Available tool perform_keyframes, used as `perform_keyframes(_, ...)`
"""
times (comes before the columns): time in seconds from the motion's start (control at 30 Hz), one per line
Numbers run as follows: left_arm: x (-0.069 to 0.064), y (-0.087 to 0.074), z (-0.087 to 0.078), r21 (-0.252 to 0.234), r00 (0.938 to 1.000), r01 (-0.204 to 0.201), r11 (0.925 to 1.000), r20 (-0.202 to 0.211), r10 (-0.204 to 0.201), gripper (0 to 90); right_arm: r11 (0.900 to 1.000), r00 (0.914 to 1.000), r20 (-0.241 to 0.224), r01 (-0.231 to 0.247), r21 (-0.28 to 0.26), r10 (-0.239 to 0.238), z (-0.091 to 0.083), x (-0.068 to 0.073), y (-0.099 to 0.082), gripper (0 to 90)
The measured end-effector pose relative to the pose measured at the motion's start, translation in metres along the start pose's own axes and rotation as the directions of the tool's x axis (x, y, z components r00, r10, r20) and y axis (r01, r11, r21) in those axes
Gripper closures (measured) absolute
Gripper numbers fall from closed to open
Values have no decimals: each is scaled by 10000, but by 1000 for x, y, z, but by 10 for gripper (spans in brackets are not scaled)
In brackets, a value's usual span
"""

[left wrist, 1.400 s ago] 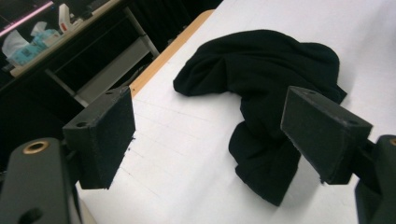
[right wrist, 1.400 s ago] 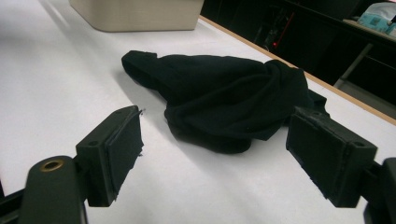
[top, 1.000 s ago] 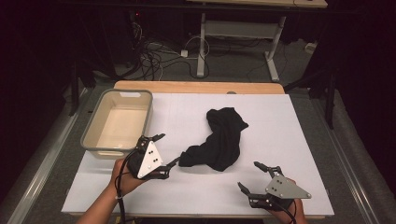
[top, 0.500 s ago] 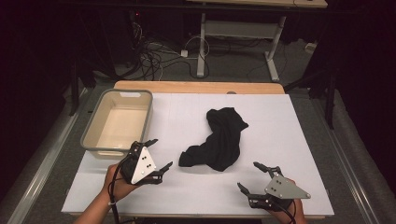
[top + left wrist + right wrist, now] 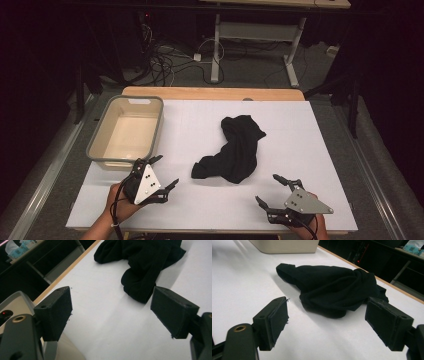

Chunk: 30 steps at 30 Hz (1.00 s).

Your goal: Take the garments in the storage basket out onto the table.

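Both your left hand-held gripper (image 5: 159, 177) and right hand-held gripper (image 5: 274, 192) sit spread wide and empty, near the crumpled black cloth garment (image 5: 234, 149) lying mid-table (image 5: 200, 210). Pinch only a loose fold and it may slip out or drag instead of lifting. The beige plastic bin (image 5: 98, 142) stands close by your left hand, so a careless swing could knock it.

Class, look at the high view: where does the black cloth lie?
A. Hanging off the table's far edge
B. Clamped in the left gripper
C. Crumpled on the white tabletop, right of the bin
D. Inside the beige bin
C: the black cloth lies crumpled on the white tabletop, right of the beige bin, and both grippers are open and apart from it.
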<state>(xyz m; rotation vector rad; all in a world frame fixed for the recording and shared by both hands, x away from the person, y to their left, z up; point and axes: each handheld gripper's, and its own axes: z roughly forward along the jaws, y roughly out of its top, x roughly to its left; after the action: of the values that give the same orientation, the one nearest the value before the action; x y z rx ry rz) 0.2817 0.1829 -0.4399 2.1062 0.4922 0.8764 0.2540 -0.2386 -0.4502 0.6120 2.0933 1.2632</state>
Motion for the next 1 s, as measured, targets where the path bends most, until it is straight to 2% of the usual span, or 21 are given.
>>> perform_keyframes(0.27,3,-16,-1,112,9993,320,9994,192,-322,173,9999,10000,15,-78,102,78,3,-1,-1,178)
perform_keyframes(0.4,0,-24,-1,271,9988,385,9989,279,-392,173,9999,9999,22,-127,85,127,3,-1,-2,175)
perform_keyframes(0.47,-1,-28,0,317,9977,565,9979,364,-577,173,9998,9999,12,-147,122,146,3,-1,-2,169)
perform_keyframes(0.5,-4,-31,1,527,9977,506,9973,414,-528,173,9998,9999,-9,-135,144,135,4,-1,-3,169)
perform_keyframes(0.57,-6,-32,1,553,9981,444,9975,403,-467,173,9998,9999,-16,-118,148,118,5,-1,-2,166)
perform_keyframes(0.6,-7,-33,1,576,9977,504,9971,422,-528,173,9998,9999,-16,-118,148,118,5,-1,-2,166)
perform_keyframes(0.63,-9,-36,0,634,9951,722,9954,625,-761,174,9998,9999,-33,-111,150,111,5,-1,-2,165)
perform_keyframes(0.8,-13,-42,0,836,9936,786,9934,743,-849,173,9998,9999,-44,-133,150,134,5,-1,-3,164)
perform_keyframes(0.87,-14,-46,0,928,9897,1057,9901,865,-1138,173,9998,9999,-41,-136,148,137,5,-1,-4,164)
perform_keyframes(0.93,-15,-49,-1,1031,9905,1032,9893,805,-1117,173,9998,9999,-52,-123,148,123,4,-1,-4,164)
perform_keyframes(1.0,-15,-51,-1,1070,9889,1169,9874,795,-1257,173,9999,9999,-64,-104,112,105,4,-2,-4,164)
